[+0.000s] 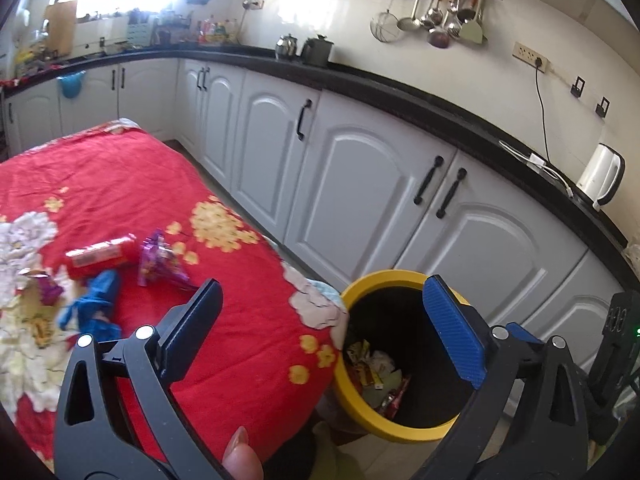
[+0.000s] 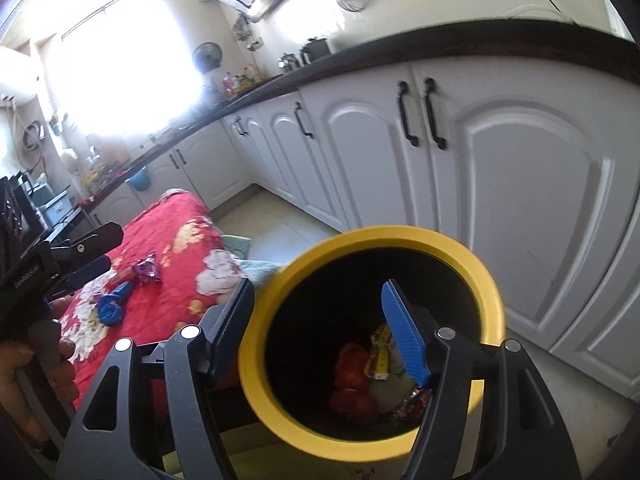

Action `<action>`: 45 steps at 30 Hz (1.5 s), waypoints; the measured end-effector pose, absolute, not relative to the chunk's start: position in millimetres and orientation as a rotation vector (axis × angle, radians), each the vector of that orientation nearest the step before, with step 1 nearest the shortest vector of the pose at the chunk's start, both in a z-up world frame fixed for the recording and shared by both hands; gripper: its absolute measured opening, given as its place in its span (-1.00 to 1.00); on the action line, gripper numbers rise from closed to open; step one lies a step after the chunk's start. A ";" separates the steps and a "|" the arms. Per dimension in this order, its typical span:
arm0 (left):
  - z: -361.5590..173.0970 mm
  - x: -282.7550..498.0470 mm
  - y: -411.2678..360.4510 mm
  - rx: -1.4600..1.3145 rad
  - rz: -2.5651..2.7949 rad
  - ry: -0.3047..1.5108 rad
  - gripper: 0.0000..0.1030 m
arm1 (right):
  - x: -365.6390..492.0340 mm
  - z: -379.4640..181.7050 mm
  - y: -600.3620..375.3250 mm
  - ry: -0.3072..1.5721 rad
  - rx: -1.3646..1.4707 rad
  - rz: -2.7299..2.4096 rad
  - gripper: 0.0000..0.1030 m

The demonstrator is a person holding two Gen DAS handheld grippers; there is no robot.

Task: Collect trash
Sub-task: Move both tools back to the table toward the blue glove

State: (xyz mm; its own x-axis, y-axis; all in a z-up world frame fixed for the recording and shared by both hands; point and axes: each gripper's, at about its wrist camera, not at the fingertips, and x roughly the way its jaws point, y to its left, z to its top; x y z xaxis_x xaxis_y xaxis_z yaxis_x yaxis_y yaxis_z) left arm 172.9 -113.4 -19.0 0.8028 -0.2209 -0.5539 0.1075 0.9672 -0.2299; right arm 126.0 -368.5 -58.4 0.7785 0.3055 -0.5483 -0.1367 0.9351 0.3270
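Left gripper [image 1: 324, 320]: its jaws are standing wide apart with nothing between them; it is hanging over the table's right edge, one finger above the cloth and the other above the bin's mouth.
Right gripper [image 2: 320, 320]: its jaws are standing apart and gripping nothing; it is pointing down into the bin, with the left finger outside the yellow rim and the blue-padded finger over the opening.
Bin [image 1: 352, 396]: a yellow-rimmed bin with a dark inside is standing on the floor, just beside the table's right edge and in front of the white cupboards [image 1: 360, 168].
Trash in the bin [image 1: 378, 380]: crumpled wrappers, red, yellow and pale ones, are lying at the bottom.
Table [image 1: 224, 360]: a red flowered cloth is covering it.
Red packet [image 1: 102, 256]: it is lying on the cloth well in from the right edge, towards the left side.
Purple wrapper [image 1: 160, 262]: it is lying just beside the red packet, on the side nearer the bin.
Blue wrapper [image 1: 96, 300]: it is lying crumpled just in front of the red packet.
Small purple scrap [image 1: 48, 288]: it is lying near the table's left side, blurred.
Person: a fingertip [image 1: 240, 456] is showing at the bottom of the left view.
Worktop [image 1: 400, 96]: a white kettle [image 1: 600, 176] is standing on it at the far right.
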 end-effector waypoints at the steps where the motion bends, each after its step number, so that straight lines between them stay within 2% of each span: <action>1: -16.7 170.3 -109.1 -0.189 -0.167 0.605 0.79 | 125.5 -55.5 -364.4 0.632 0.273 0.250 0.28; 12: -6.8 151.0 -62.1 -0.200 -0.085 0.550 0.79 | 124.7 -31.6 -320.7 0.602 0.211 0.326 0.38; 29: -1.6 133.8 0.7 -0.264 0.040 0.520 0.79 | 126.0 -3.1 -253.3 0.559 0.117 0.453 0.40; 45: -7.9 126.4 42.3 -0.293 0.139 0.533 0.79 | 131.3 5.4 -204.3 0.542 0.045 0.536 0.61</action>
